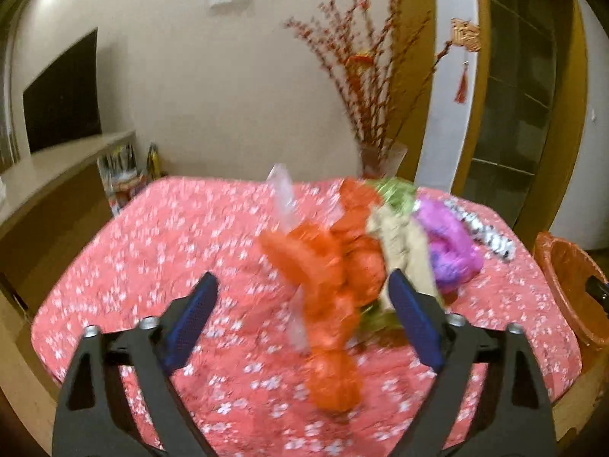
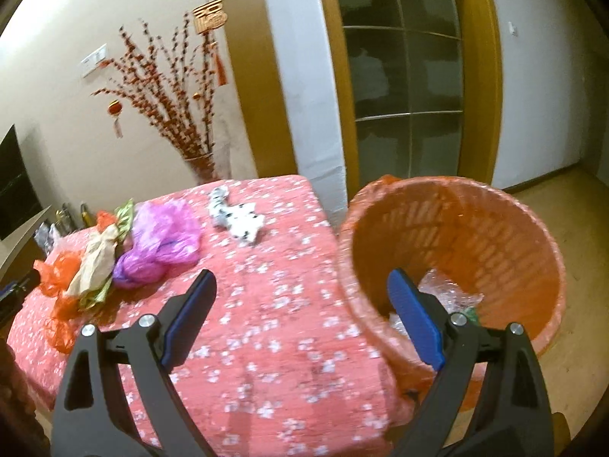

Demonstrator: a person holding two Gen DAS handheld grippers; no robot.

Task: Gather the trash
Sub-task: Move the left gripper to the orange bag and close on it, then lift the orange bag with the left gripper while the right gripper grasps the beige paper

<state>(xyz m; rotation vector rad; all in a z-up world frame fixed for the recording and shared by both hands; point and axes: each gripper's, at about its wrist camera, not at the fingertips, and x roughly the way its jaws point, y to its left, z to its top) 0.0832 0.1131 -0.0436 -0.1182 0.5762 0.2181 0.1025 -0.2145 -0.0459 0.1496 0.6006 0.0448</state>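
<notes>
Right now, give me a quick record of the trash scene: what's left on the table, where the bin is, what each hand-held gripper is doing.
table trash: orange bag, beige paper, purple bag, spotted white wrapper
bin: orange basket beside the table, clear plastic inside
left hand-held gripper: open, empty
right hand-held gripper: open, empty

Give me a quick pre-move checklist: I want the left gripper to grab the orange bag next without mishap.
1. Left gripper open: ok, jaws spread wide.
2. Orange plastic bag between its fingers: ok, though blurred.
3. Only the bag in the bite: cannot tell; beige paper and green wrapper lie against it.
4. Right gripper free: ok, open and empty.
5. Orange basket ready: ok, mouth open beside the table, clear plastic inside.
</notes>
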